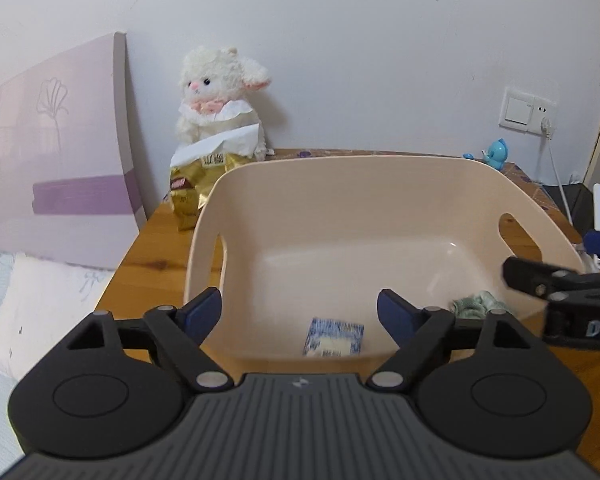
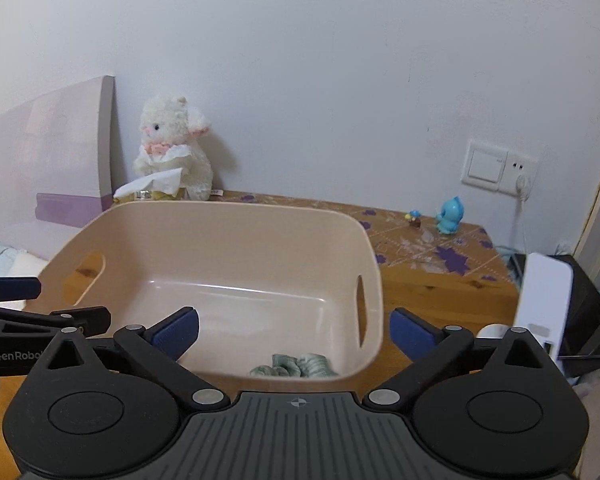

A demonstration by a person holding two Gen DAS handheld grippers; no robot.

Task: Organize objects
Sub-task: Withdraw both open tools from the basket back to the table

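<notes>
Legibly, "GenRobo" in white lettering runs along the left hand-held gripper (image 1: 300,312) body as seen from the right wrist view, and "DA" shows on the right hand-held gripper (image 2: 294,330) body in the left wrist view; the gold snack bag (image 1: 192,188) carries print too small to read. Item one: beige plastic bin (image 1: 260,184), handle slots in both end walls, standing on the wooden bench (image 1: 156,252). Contents: blue-and-white packet (image 1: 334,336) on the bin floor against the near wall, directly ahead between the left fingers; green crumpled cloth (image 2: 296,365) in the near corner, just below the right gripper. Both grippers: jaws spread wide, holding nothing, poised over the near rim. Remaining bin floor bare. Behind: white plush lamb (image 1: 220,100), blue figurine (image 2: 450,216), wall switch (image 2: 486,166).
</notes>
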